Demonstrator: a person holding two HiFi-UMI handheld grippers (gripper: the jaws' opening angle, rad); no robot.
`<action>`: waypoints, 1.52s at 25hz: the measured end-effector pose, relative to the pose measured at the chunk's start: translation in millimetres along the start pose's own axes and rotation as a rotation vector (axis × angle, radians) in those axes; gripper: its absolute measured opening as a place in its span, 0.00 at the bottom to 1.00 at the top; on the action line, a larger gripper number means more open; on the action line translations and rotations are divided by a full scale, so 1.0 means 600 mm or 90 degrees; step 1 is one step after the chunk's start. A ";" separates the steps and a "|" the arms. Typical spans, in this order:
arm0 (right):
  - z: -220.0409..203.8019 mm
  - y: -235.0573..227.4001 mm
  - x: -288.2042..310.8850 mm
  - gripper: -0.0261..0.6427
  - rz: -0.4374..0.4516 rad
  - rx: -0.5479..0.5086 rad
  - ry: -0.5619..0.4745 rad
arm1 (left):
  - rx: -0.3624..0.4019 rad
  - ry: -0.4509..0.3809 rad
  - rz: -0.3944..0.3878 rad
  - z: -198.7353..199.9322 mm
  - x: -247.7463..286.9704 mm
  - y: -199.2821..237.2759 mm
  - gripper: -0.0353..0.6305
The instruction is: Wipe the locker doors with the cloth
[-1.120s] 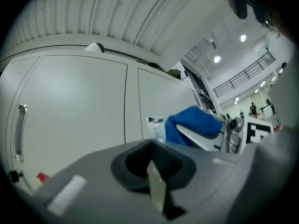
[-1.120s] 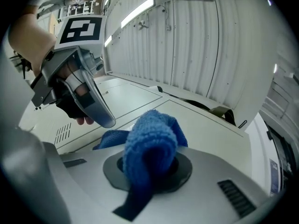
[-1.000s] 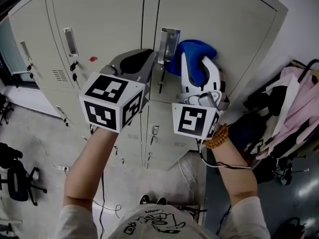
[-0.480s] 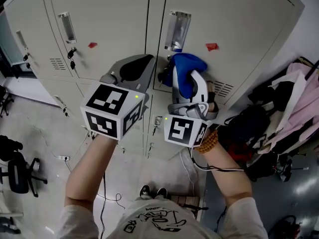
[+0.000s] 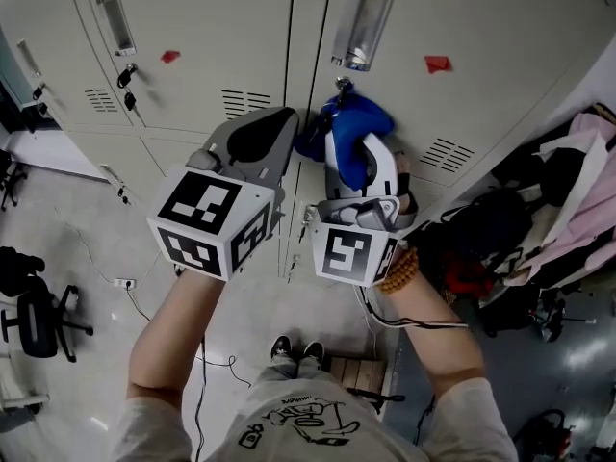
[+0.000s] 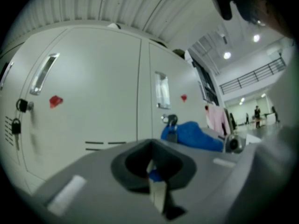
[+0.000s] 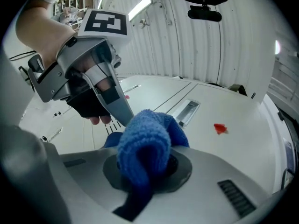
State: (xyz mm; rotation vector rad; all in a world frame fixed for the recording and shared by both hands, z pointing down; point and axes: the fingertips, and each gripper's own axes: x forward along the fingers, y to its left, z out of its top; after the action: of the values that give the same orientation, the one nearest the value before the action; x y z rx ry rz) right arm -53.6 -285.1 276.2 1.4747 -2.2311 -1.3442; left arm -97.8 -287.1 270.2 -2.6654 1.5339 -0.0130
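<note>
A blue cloth is bunched against the grey locker door, just below its recessed handle and beside the seam between two doors. My right gripper is shut on the cloth, which bulges out over its jaws. My left gripper hovers just left of it in front of the neighbouring door, shut and holding nothing. Seen in the right gripper view, the left gripper tapers to a closed tip beside the cloth. The left gripper view shows the cloth to the right, under a lock.
Red stickers mark both doors. Keys hang from a lock at far left. Pink clothing and a black bag crowd the right side. An office chair stands at lower left.
The right gripper has carried the cloth down the door, from beside the handle to below it and nearer the seam. The left gripper has stayed alongside it.
</note>
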 end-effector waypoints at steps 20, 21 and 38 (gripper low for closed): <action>-0.065 -0.087 -0.064 0.09 0.011 -0.058 0.052 | 0.009 -0.034 -0.012 0.037 0.018 -0.053 0.06; -0.055 -0.109 -0.061 0.09 -0.001 -0.060 0.047 | 0.015 -0.043 -0.013 0.052 0.018 -0.055 0.06; 0.099 -0.285 0.019 0.09 -0.028 -0.059 -0.032 | 0.093 -0.123 -0.015 0.215 0.016 -0.074 0.06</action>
State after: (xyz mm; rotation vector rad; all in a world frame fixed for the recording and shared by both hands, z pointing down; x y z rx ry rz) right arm 21.5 -278.5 111.3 1.4820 -2.1466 -1.4910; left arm -49.4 -266.6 144.1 -2.4896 1.3872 0.1225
